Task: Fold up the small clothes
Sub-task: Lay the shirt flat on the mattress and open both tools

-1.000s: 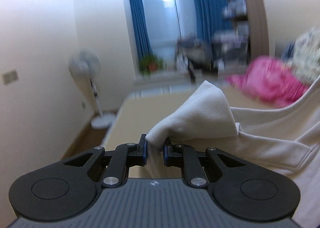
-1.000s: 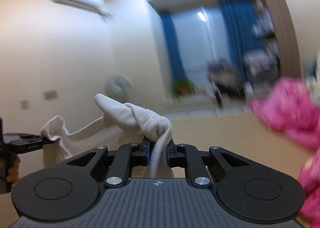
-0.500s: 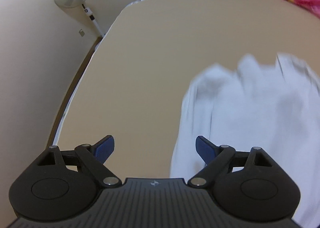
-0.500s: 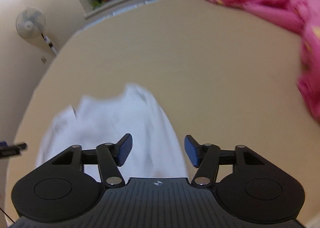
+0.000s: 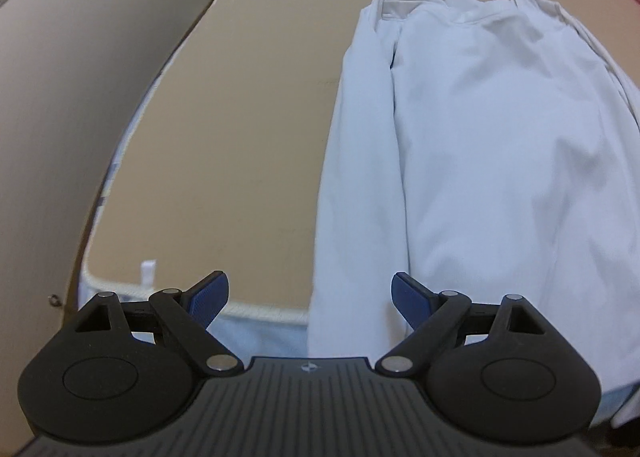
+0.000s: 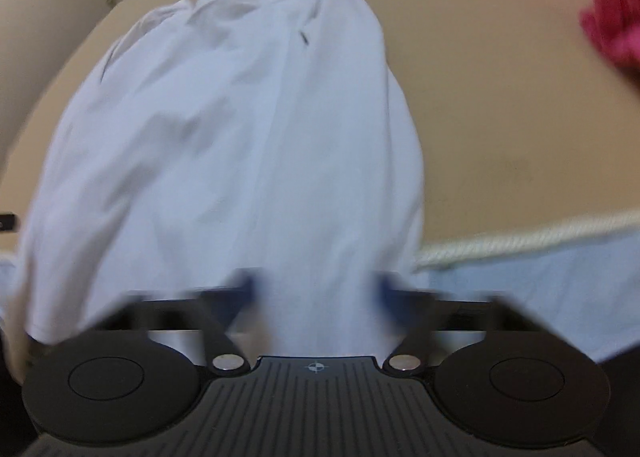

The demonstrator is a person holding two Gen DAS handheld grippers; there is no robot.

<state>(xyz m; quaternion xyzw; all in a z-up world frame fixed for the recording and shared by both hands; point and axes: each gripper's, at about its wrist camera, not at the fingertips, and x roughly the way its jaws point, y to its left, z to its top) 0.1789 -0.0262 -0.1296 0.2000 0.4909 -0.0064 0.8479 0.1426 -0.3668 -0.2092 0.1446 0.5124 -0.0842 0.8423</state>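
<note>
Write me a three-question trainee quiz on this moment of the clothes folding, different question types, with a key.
1. True or false: the left gripper is clamped on the white garment.
2. Multiple choice: where does the white garment lie? A) draped over a chair B) spread on the tan bed surface, its near end hanging over the edge C) bunched on the floor
3. Fill in: the bedding at the far right of the right wrist view is ____ in colour.

Key: 1. False, its jaws stand wide apart with nothing pinched. 2. B. 3. Pink.
</note>
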